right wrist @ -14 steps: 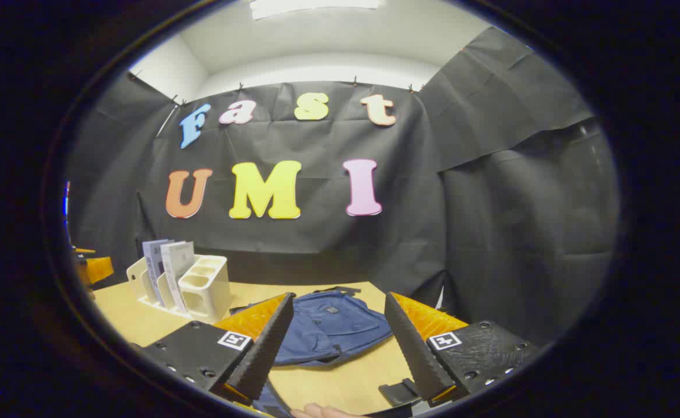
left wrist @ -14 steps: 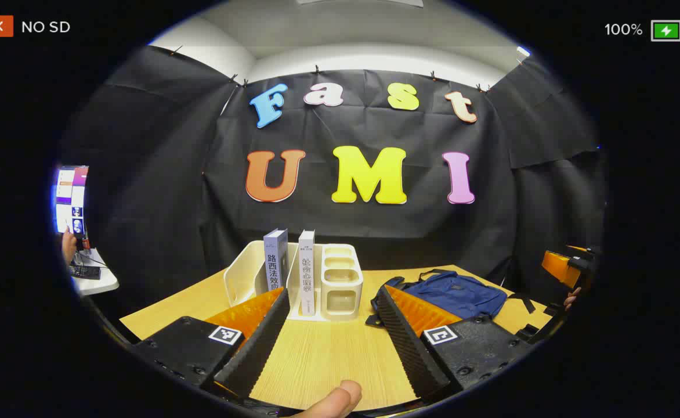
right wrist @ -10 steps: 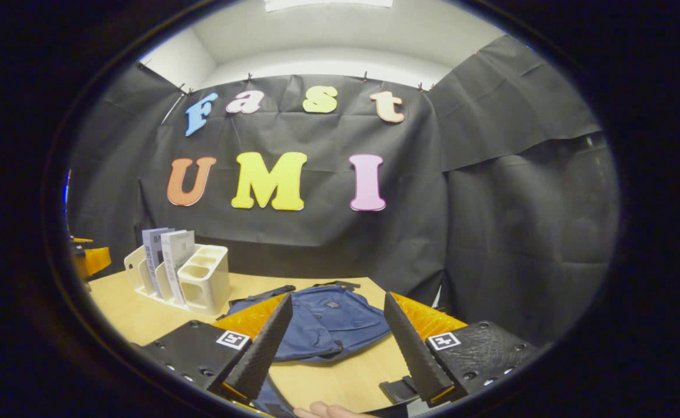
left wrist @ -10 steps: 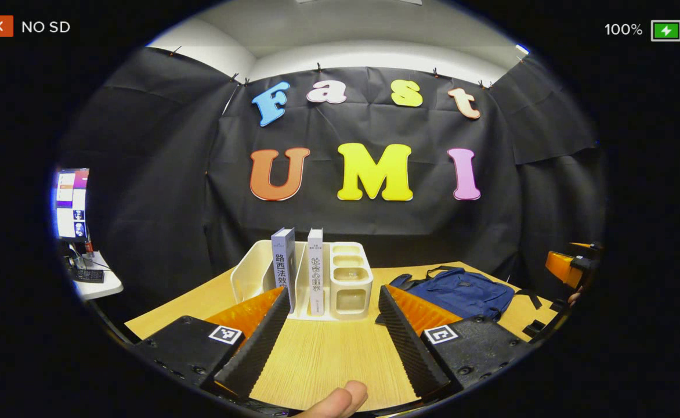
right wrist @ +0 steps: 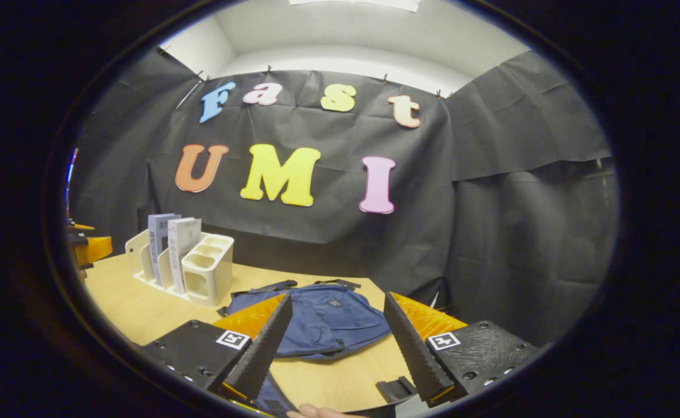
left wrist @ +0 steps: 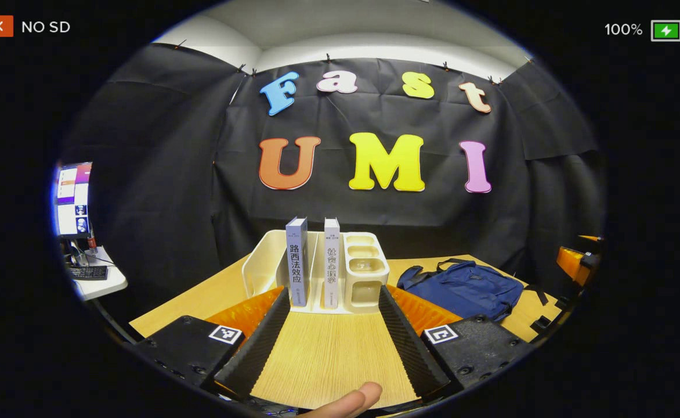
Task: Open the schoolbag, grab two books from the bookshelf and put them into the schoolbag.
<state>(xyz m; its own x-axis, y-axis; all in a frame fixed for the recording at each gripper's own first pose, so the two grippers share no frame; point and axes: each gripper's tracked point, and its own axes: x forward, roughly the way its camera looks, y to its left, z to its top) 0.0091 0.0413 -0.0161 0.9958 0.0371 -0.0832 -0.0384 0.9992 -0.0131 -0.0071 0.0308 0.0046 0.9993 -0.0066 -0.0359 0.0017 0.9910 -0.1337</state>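
**Both claws spread wide and empty above the table**

Nearest in the left gripper view, a fingertip (left wrist: 356, 400) shows at the bottom edge, just behind the left gripper (left wrist: 331, 302). Its fingers stand wide apart, with nothing between them but bare wooden table (left wrist: 328, 360); they grip nothing and touch nothing. Beyond the tips sits the cream bookshelf (left wrist: 259, 264), a desktop organiser with slots and small open compartments. Two books stand upright in it, spines forward: a grey-blue book (left wrist: 296, 261) on the left and a white book (left wrist: 331, 261) just beside it, a divider between them. Farther right, well apart from the shelf, the blue schoolbag (left wrist: 462, 287) lies flat on the table, its zip closed as far as can be told. At the right edge part of the other gripper shows.

In the right gripper view, the right gripper (right wrist: 335, 316) is likewise spread wide and holds nothing. The schoolbag (right wrist: 328, 319) lies directly ahead, seen between and past the fingers, not touched by them. A black strap buckle (right wrist: 397, 388) rests on the table near the right finger. The bookshelf (right wrist: 209, 273) with both books stands farther off to the left.

At the left edge of the left gripper view, a lit monitor (left wrist: 73, 200) stands on a side desk.
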